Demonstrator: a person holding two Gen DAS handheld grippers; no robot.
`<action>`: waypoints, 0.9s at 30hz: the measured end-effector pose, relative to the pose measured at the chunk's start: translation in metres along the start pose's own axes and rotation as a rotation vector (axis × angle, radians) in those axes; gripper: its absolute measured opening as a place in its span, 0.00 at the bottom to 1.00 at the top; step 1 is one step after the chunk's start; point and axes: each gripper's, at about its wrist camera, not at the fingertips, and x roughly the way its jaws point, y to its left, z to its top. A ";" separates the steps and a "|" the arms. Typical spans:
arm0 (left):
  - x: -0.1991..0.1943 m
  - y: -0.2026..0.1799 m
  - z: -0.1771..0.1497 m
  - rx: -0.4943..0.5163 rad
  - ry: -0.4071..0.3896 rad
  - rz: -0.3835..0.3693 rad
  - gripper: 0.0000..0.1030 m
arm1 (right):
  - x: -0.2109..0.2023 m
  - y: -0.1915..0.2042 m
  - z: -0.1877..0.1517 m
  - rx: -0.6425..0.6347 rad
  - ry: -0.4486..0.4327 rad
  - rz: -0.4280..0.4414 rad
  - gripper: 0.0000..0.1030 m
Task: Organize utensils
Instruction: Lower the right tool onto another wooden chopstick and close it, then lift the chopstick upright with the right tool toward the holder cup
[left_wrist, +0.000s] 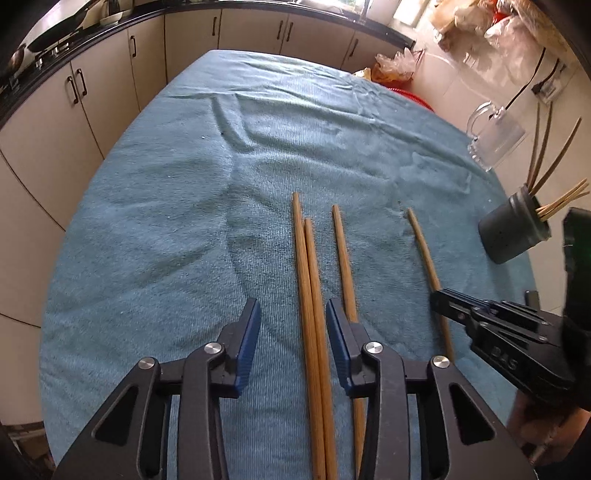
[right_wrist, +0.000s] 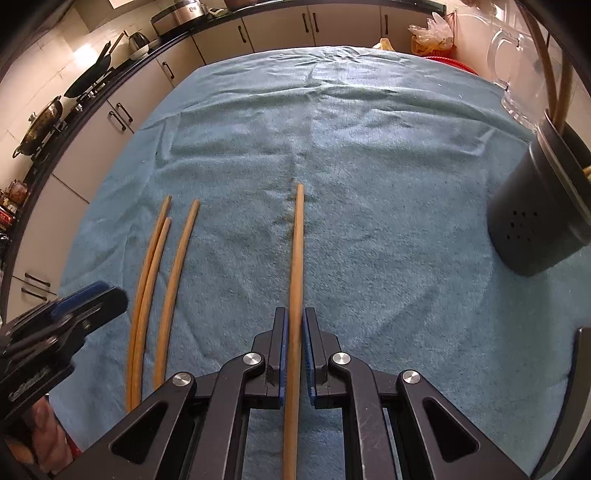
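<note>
Several wooden chopsticks lie lengthwise on a blue towel (left_wrist: 166, 221). My left gripper (left_wrist: 293, 314) is open, its jaws either side of a touching pair of chopsticks (left_wrist: 310, 295). A third chopstick (left_wrist: 343, 258) runs under its right finger. My right gripper (right_wrist: 294, 325) is nearly closed around a single chopstick (right_wrist: 297, 258), with a thin gap on each side of it; it also shows in the left wrist view (left_wrist: 424, 247). A dark holder (right_wrist: 539, 210) with several chopsticks stands at the right; it also shows in the left wrist view (left_wrist: 513, 229).
A clear glass mug (left_wrist: 491, 136) stands behind the holder near the table's right edge. Kitchen cabinets (left_wrist: 92, 92) and a counter with pans run along the far and left sides. Plastic bags (left_wrist: 399, 62) lie past the far edge.
</note>
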 end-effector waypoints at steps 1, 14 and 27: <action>0.003 0.000 0.001 0.001 0.006 0.006 0.31 | 0.000 -0.001 -0.001 -0.002 0.001 0.003 0.08; 0.021 -0.006 0.019 0.034 0.008 0.100 0.27 | 0.004 -0.004 0.004 -0.019 0.025 0.021 0.08; 0.026 -0.008 0.031 0.041 0.004 0.174 0.06 | 0.018 0.002 0.034 -0.083 0.061 -0.016 0.08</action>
